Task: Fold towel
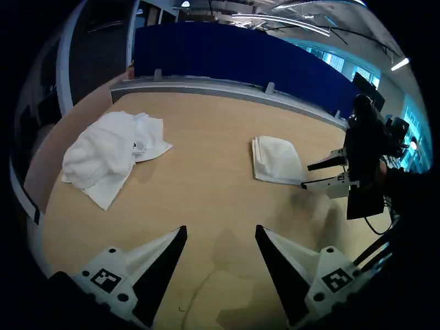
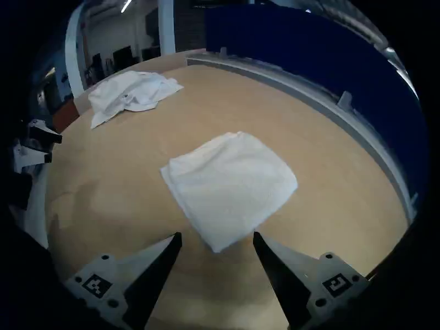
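Left gripper view: left tongs [image 1: 220, 236] apart and empty over the worktop [image 1: 209, 181], the folded towel [image 1: 276, 159] lying flat beyond them, a crumpled towel [image 1: 107, 151] well left of it. Right gripper view: right tongs [image 2: 216, 236] apart, tips just short of the folded towel

The left tool [image 2: 49, 147] is cut by the edge, and the tag [image 1: 138, 146] on the crumpled towel [image 1: 102, 154] is too small to read.
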A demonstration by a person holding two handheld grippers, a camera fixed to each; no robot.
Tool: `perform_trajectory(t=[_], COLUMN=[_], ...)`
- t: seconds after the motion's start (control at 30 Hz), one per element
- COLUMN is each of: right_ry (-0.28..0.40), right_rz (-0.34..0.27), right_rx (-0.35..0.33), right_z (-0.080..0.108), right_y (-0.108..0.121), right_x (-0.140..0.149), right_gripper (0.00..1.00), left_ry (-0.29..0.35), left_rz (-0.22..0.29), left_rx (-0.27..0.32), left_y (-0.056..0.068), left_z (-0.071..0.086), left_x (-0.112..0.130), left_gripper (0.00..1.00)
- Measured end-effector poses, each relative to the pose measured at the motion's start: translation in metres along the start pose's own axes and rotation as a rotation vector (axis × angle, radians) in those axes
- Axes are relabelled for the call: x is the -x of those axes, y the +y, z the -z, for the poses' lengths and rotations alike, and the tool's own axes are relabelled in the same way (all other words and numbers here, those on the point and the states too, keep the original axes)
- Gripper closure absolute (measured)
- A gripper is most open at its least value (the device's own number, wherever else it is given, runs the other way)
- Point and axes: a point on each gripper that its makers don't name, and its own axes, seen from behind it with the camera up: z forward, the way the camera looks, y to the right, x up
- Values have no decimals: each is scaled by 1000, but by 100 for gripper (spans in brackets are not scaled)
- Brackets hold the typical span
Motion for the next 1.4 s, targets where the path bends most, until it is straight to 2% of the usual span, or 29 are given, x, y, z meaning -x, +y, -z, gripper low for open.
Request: perform_trajectory(t=[0.07, 0.27, 0.33, 0.53, 0.73, 0.8, 1.4], right_ry=[-3, -12, -13, -14, -25, -29, -36], right_rz=[-5, -16, -23, -44, -52, -53, -72], right_rx=[6, 13, 13, 15, 12, 13, 10], right_z=[-1, -3, -5, -7, -8, -8, -10], right_y=[1, 1, 1, 3, 3, 3, 2], right_x=[3, 7, 7, 9, 13, 15, 16], right_gripper=[0, 17, 18, 29, 33, 39, 46], left_ry=[-1, 0, 1, 1, -3, -3, -5], left_rz=[-1, -5, -5, -1, -1, 0, 2], left_rx=[1, 3, 4, 4, 4, 4, 8], left_y=[0, 2, 2, 2, 1, 1, 2], left_z=[-1, 0, 0, 0, -2, -2, -3], left_x=[0, -3, -3, -4, -2, -2, -1], left_gripper=[8, 8, 8, 8, 8, 8, 8])
